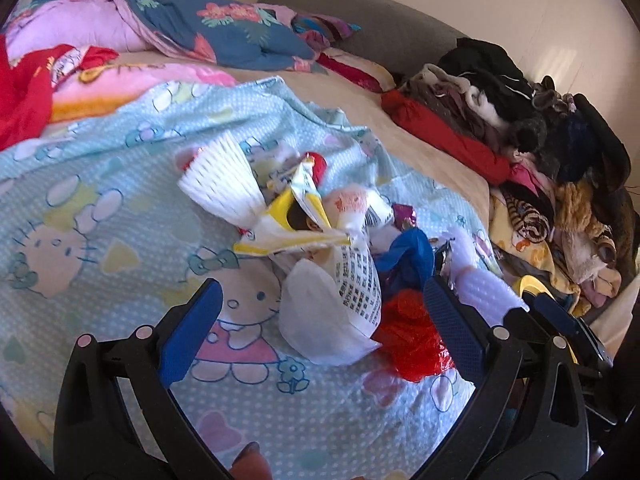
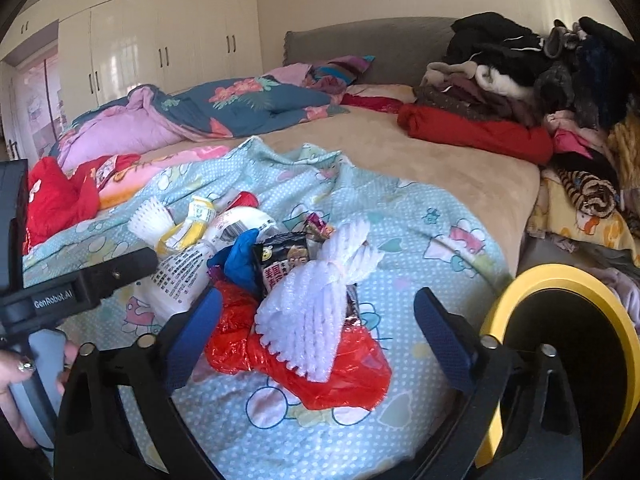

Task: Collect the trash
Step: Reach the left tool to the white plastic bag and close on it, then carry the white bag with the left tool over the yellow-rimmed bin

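Both wide-open, empty, the left gripper (image 1: pixel 320 320) and right gripper (image 2: pixel 318 316) approach the trash pile (image 2: pixel 280 280) mid-frame; next, close on a wrapper

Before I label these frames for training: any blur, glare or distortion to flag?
Left wrist: fisheye bending with dark corners, slight softness on the trash pile. Right wrist: same bending, window glare on the wardrobe doors, trash pile fairly sharp.

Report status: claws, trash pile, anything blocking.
Left claw open over the white printed plastic bag. Right claw open over white foam netting on a crumpled red plastic bag. Nothing held. Nothing blocking.
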`<action>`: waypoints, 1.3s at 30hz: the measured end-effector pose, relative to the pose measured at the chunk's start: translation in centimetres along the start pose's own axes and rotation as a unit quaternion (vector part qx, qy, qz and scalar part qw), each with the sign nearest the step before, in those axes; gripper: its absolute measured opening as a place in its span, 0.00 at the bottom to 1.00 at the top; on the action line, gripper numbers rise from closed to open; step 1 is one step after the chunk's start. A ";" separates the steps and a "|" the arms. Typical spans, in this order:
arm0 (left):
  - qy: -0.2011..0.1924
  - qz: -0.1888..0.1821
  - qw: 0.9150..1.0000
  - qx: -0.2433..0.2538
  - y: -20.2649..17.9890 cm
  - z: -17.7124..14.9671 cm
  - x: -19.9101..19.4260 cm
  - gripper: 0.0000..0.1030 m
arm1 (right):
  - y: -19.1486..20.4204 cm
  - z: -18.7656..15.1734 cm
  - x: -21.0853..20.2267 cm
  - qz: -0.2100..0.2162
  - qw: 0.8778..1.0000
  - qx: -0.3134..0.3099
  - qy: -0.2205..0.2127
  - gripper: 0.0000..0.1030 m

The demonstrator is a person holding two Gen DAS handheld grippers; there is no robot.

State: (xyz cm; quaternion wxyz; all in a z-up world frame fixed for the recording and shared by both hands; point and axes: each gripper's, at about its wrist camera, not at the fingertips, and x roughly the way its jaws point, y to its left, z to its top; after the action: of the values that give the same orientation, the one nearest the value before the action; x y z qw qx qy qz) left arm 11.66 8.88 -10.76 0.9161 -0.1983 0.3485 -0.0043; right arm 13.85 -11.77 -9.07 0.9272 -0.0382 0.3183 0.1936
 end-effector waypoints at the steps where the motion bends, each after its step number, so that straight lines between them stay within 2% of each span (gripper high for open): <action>1: 0.003 0.000 1.000 -0.002 0.1 -0.1 0.2 0.90 | 0.1 -0.1 0.4 0.002 1.000 -0.003 0.008 0.79; 5: 0.016 -0.011 1.000 -0.017 0.3 -0.4 1.2 0.90 | 0.3 -0.4 1.3 0.003 1.000 -0.002 0.029 0.68; 7: 0.021 -0.017 0.999 -0.024 0.4 -0.5 1.6 0.90 | 0.0 -0.4 1.7 0.014 0.999 0.005 0.040 0.45; 10: 0.019 -0.022 0.999 -0.030 0.3 -0.6 1.7 0.77 | -0.5 -0.6 1.9 0.024 0.999 0.020 0.044 0.27; 12: 0.021 -0.028 0.999 -0.030 0.1 -0.7 1.7 0.68 | -0.8 -0.6 1.6 0.028 0.999 0.028 0.037 0.21; 13: 0.021 -0.029 0.999 -0.029 0.1 -0.7 1.7 0.63 | -0.9 -0.6 1.5 0.030 0.999 0.030 0.033 0.15; 17: 0.018 -0.025 0.999 -0.031 -0.2 -1.0 1.3 0.36 | -1.1 -0.6 -0.1 0.034 0.999 0.034 0.000 0.15; 23: 0.027 -0.032 0.999 -0.019 -0.8 -1.0 0.7 0.29 | -1.5 -0.7 -2.2 0.036 0.998 0.039 -0.033 0.15; 29: -0.007 -0.052 0.999 -0.008 -2.0 -0.3 -2.1 0.22 | -2.3 -0.7 -3.7 0.034 0.997 0.053 -0.049 0.15; 39: -0.048 -0.089 0.995 -0.004 -3.6 1.4 -5.8 0.20 | -2.8 -0.4 -5.7 0.032 0.995 0.061 -0.070 0.15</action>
State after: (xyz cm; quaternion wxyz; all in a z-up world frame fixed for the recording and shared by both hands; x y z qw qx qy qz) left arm 8.65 6.89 -4.81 0.9268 -0.2322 0.2853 -0.0754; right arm 10.60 -16.39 -6.07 0.9410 0.0427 0.2654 0.2056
